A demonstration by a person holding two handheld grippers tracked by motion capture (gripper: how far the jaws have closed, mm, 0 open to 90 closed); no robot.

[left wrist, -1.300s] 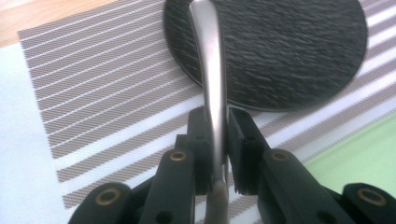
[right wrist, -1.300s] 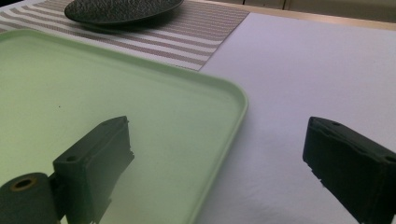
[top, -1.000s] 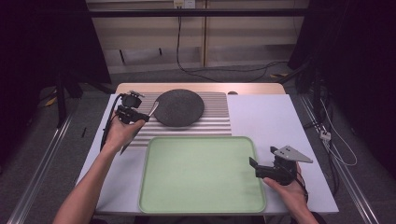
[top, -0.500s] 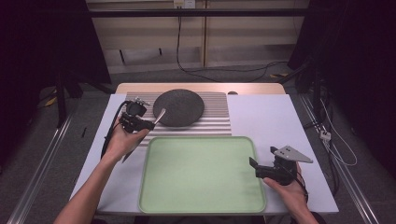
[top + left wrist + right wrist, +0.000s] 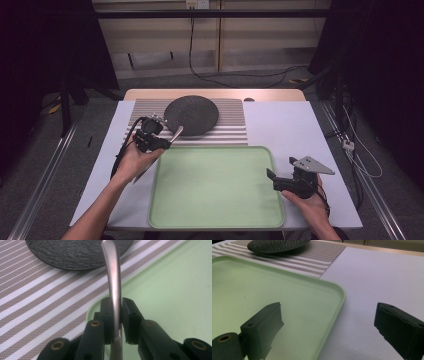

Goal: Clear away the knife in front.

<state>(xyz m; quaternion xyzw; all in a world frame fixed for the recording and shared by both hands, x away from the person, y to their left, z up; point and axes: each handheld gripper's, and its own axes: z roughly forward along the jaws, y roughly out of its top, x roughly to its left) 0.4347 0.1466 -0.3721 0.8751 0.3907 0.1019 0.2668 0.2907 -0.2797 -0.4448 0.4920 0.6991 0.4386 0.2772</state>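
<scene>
A thin metal spoon handle (image 5: 113, 285) is pinched tight by the left gripper (image 5: 150, 141), above the green tray's (image 5: 215, 220) corner near the dark plate (image 5: 191, 115). It looks hard, light and slippery. The right gripper (image 5: 286, 181) is held wide open, with nothing in it.

So the slim, brushed silver metal utensil handle (image 5: 113, 287) is pinched between the black jaws of the left gripper (image 5: 116, 315), sticking out past them over the corner of the flat, pale green plastic tray (image 5: 215, 187) and the grey-and-white striped placemat (image 5: 232, 117). Its rounded tip points toward the dark grey, round, speckled plate (image 5: 191, 115) sitting on that mat. Can't tell what's on the utensil's other end, it's hidden.
</scene>
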